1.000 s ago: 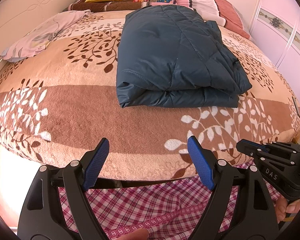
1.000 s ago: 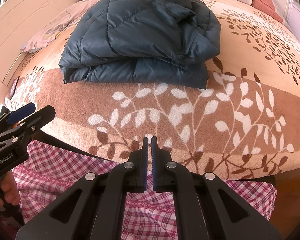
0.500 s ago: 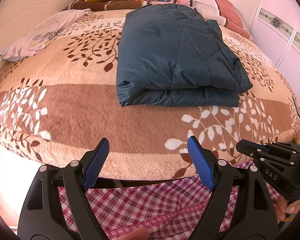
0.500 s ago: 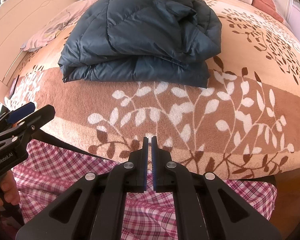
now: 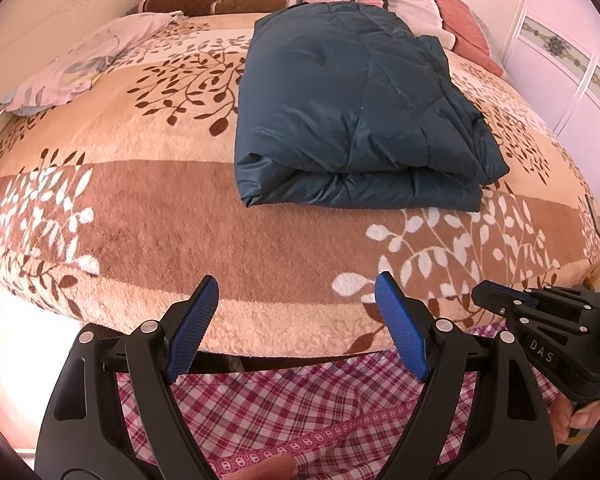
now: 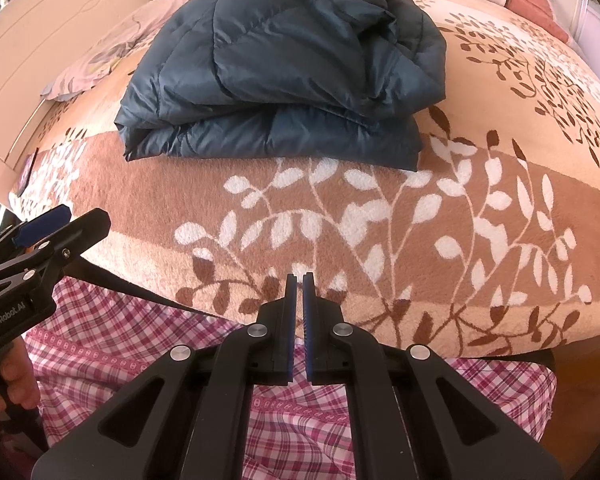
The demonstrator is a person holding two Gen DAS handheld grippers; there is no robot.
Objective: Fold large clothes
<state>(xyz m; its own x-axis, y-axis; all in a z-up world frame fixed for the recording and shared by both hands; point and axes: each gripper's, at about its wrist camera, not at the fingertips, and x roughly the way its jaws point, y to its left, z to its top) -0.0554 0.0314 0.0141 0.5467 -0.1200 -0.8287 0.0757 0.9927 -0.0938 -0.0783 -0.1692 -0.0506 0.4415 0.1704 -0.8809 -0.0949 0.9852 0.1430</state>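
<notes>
Folded navy quilted jacket lies mid-bed on the leaf-pattern blanket. Judged soft, puffy, slick-shelled; best gripped at stitched hem. Left hand-held gripper spread; right hand-held gripper pressed together, both holding nothing.

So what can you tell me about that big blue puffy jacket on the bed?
The jacket is dark teal-blue, quilted and puffy, with a slightly shiny shell that looks like nylon. It is folded into a thick rectangular bundle, layers stacked, the rounded fold facing the cameras. Its right side is more rumpled. It lies flat on the leaf-patterned blanket, and only the blanket touches it. Neither gripper touches it.
</notes>
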